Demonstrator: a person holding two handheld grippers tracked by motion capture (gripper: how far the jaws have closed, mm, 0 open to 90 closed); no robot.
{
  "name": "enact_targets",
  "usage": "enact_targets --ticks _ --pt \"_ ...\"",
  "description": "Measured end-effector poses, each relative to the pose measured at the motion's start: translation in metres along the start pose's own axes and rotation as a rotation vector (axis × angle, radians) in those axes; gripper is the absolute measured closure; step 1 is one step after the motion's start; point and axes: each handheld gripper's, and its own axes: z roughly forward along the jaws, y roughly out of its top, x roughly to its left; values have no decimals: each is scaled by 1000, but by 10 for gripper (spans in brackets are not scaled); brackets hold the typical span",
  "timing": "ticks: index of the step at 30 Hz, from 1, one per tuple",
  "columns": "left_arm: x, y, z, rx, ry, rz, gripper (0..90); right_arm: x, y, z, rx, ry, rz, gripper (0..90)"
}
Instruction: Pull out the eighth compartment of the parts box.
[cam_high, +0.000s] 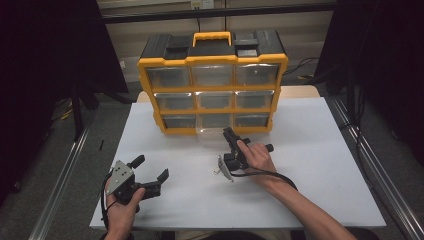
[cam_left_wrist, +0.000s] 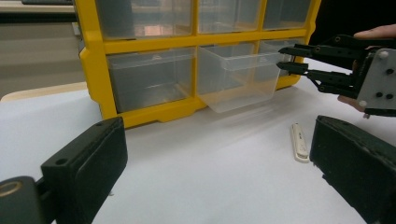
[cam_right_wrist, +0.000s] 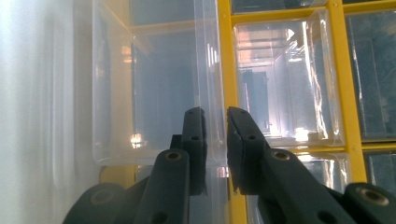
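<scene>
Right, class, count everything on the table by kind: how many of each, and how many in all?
Yellow cabinet: 1
Clear drawers: 9
Claws: 2, left claw and right claw
White stick: 1
Total: 13

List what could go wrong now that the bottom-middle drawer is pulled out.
1. The right gripper pinches only the thin front wall of the clear drawer; it may slip off.
2. The drawer hangs far out of the yellow cabinet and tilts down; more pull could drop it out.
3. The small white piece lies near the left gripper and could get knocked.
</scene>
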Motion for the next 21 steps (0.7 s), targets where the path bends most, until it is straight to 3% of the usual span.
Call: enact_targets --ticks 21 --pt "-1 0 0 -3 -12 5 43 -1 4 -5 -14 10 3 785"
